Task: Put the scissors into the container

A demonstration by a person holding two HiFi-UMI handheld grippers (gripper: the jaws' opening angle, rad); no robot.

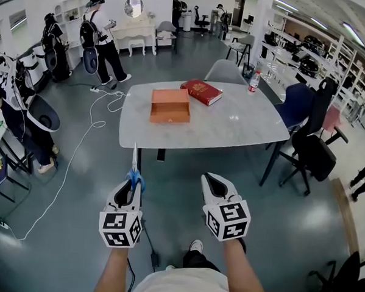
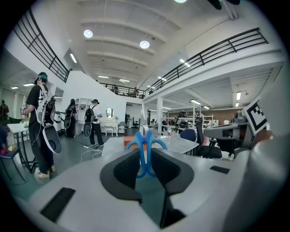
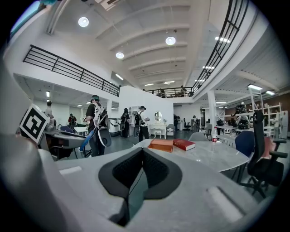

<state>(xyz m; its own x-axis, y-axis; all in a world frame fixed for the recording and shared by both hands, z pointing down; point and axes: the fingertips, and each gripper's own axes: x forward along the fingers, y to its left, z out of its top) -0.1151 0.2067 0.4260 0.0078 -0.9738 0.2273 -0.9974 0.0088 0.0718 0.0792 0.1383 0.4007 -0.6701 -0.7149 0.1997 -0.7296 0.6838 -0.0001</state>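
My left gripper (image 1: 133, 184) is shut on blue-handled scissors (image 1: 134, 169), whose blades point up and away toward the table. In the left gripper view the blue handles (image 2: 145, 152) stand pinched between the jaws. My right gripper (image 1: 215, 182) is shut and holds nothing; its jaws meet in the right gripper view (image 3: 142, 156). An open orange box (image 1: 170, 105) lies on the marble table (image 1: 232, 123), well ahead of both grippers, and shows again as the orange box (image 3: 160, 147) in the right gripper view. Both grippers hang over the floor in front of the table.
A red book (image 1: 201, 91) lies beside the box. A water bottle (image 1: 253, 81) stands at the table's far right. A black office chair (image 1: 311, 143) sits to the right, a grey chair (image 1: 226, 71) behind. A white cable (image 1: 79, 143) trails on the floor; people stand at the left.
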